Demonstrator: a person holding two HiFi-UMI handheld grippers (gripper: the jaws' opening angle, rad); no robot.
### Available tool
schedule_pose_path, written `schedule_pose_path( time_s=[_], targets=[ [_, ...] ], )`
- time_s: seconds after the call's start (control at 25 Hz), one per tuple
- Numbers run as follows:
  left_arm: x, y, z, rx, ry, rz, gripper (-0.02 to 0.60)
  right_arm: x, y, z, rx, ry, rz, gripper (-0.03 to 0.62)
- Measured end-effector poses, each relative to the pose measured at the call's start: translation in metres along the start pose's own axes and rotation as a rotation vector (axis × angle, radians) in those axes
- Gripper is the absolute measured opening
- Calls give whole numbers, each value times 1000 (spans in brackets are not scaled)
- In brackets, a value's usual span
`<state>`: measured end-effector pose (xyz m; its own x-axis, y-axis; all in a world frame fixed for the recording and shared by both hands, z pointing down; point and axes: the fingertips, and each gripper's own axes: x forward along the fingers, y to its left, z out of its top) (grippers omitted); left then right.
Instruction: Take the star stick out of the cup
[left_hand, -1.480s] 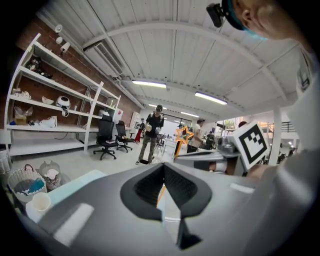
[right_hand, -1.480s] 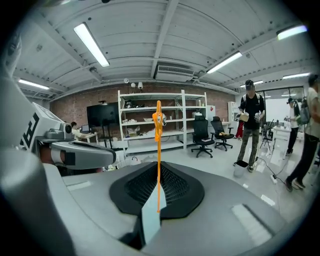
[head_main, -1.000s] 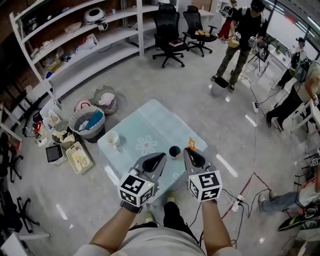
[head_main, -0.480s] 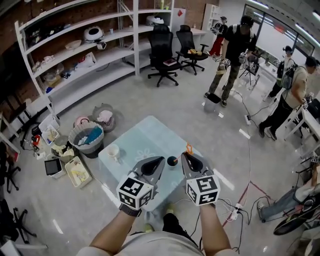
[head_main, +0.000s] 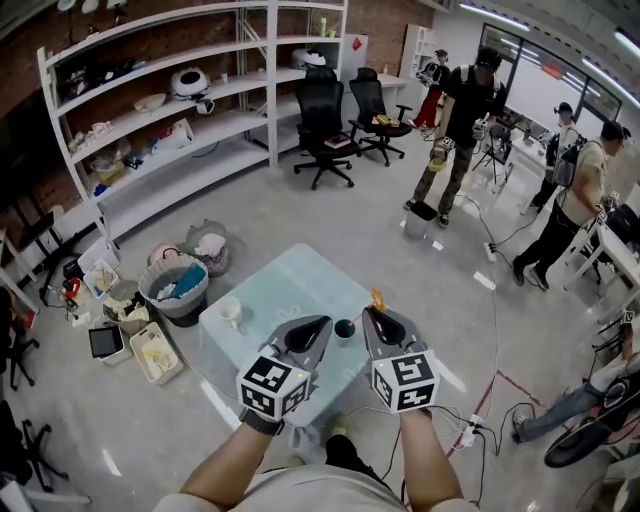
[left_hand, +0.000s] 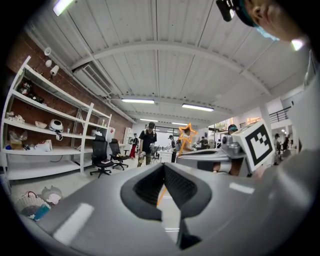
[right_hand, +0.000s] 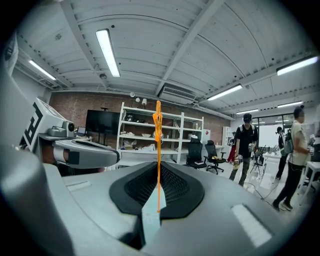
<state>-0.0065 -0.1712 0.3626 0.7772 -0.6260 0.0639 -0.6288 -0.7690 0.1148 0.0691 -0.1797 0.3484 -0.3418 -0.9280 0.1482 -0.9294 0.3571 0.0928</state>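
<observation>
Star stick (right_hand: 158, 150) stands upright, pinched low on its shaft in my right gripper (head_main: 379, 312), star on top, clear of the dark cup (head_main: 346, 327) just beside it. It looks feather-light, thin and bendy, so a low, gentle pinch suits it; squeeze hard and it may kink. My left gripper (head_main: 321, 323) hovers near the cup, fingers (left_hand: 185, 189) pressed together on nothing. A white mug (head_main: 230, 311) sits well apart on the glass surface (head_main: 290, 280); I judge the way clear.

right gripper (head_main: 378, 318) with star stick (head_main: 377, 297) lifted higher off table (head_main: 280, 290), left gripper (head_main: 318, 326) raised too
</observation>
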Motion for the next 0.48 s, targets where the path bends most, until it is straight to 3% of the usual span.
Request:
schedule_pose_path(
  time_s=[0.48],
  targets=[
    [-5,0,0,12,2,8,6,1,7,1,-16,1,9,25]
  ],
)
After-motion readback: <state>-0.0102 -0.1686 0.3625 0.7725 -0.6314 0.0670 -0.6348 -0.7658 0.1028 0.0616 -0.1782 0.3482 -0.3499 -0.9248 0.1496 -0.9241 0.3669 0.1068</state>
